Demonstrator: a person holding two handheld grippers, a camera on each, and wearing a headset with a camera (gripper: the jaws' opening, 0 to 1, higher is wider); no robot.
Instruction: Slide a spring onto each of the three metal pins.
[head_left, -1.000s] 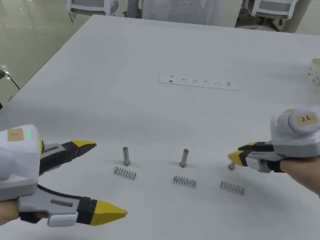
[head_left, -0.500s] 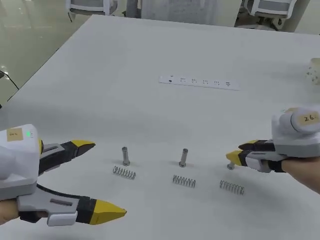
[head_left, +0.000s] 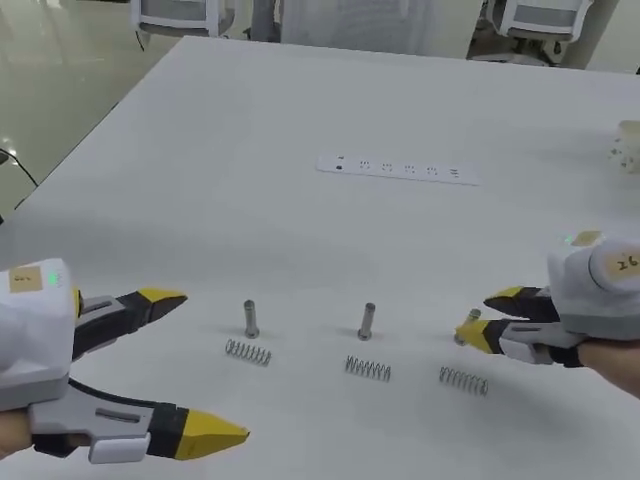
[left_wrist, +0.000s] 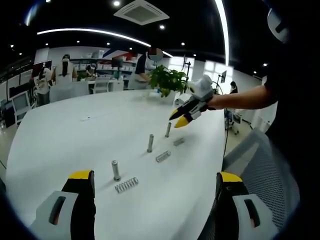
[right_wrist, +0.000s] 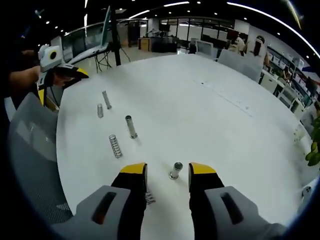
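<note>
Table: big white table (head_left: 300, 120).
Pins: three short silver metal pins (head_left: 367, 321) by its near edge.
Springs: small wire springs (head_left: 368, 369) beside them.
My left claw (head_left: 214, 365): open, empty.
My right claw (head_left: 477, 317): open around the end pin (right_wrist: 175, 170).

White table (head_left: 300, 230), big, w/ a rounded edge. A white power strip (head_left: 397, 169) lies flat near its ctr, long side running across the head view, sockets up. Small pale object (head_left: 627, 145) sits at the far right table edge (too cut off to tell what it is). Office chairs (head_left: 175, 12) stand beyond the far edge. Glossy pale floor (head_left: 60, 70) to the left, w/ a dark cable (head_left: 15, 160) at the frame edge. In the left gripper view: leafy plant (left_wrist: 167, 79) beyond the table, people (left_wrist: 65, 70) at desks in bkgd, ceiling vent (left_wrist: 141, 12) and light strips (left_wrist: 222, 25) overhead, grey mesh chair (left_wrist: 265, 170) just beside the table.
</note>
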